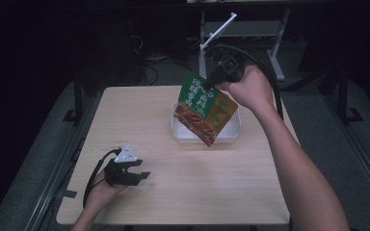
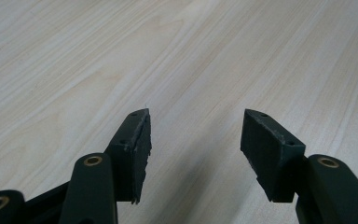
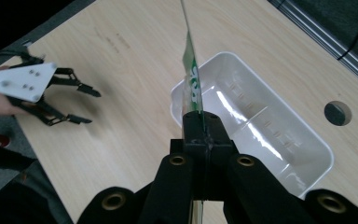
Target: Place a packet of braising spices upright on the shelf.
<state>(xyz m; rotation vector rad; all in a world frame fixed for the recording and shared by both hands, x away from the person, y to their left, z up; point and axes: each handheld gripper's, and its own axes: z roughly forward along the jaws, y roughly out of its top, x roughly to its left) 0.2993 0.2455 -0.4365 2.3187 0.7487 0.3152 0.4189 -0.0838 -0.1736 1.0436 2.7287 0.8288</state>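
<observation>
Right gripper (image 1: 211, 83): fingers pressed on top edge of the food pouch (image 1: 204, 108), seen edge-on between them in right gripper view (image 3: 192, 77). Pouch hangs tilted in the air, over the white tray (image 1: 234, 132).
Left gripper (image 1: 134, 174): fingers spread apart, nothing between (image 2: 196, 140); it sits low at the near-left of the surface (image 1: 139, 120), well apart from tray and pouch.
Tray: on the surface, right of centre, looks empty inside (image 3: 261, 126).
Risk 1: grip is on a thin edge only, so the pouch may slip or swing out if the hand moves fast.
Risk 2: pouch corner hangs near the tray's front wall; if let go here it may catch the rim and land half outside, prob. on the surface.
Risk 3: tray is light, prob. shifts if pushed.
Count: 1 pouch, 1 tray, 2 grippers, 1 round hole in the surface (image 3: 337, 113).
</observation>
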